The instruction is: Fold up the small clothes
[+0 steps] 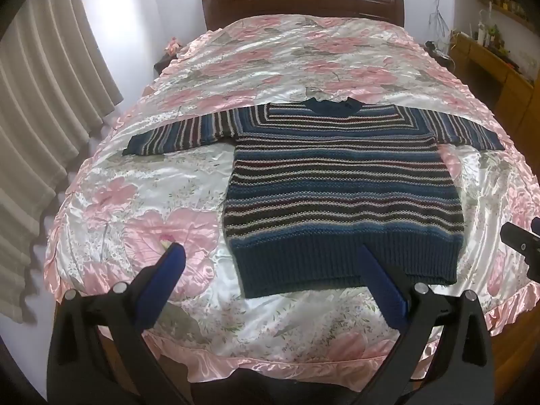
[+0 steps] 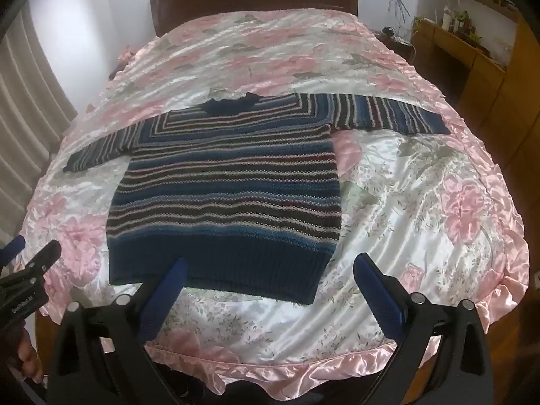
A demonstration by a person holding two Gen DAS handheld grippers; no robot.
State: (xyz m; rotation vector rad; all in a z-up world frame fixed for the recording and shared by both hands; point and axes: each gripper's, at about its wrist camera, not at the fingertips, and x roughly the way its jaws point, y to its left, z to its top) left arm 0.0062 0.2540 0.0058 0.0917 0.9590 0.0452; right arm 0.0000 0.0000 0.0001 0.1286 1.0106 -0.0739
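The left hand-held gripper (image 1: pixel 270 266) hovered with its blue fingers spread wide and nothing between them, above the sweater's near-left hem. The striped sweater (image 1: pixel 337 185) lay flat on the bed (image 1: pixel 135 209), sleeves outstretched. The right hand-held gripper (image 2: pixel 270 273) hung equally released over the near-right hem.

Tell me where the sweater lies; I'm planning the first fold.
The striped sweater lies flat mid-bed on the floral bedspread, sleeves spread, hem toward both open grippers, collar toward the headboard.
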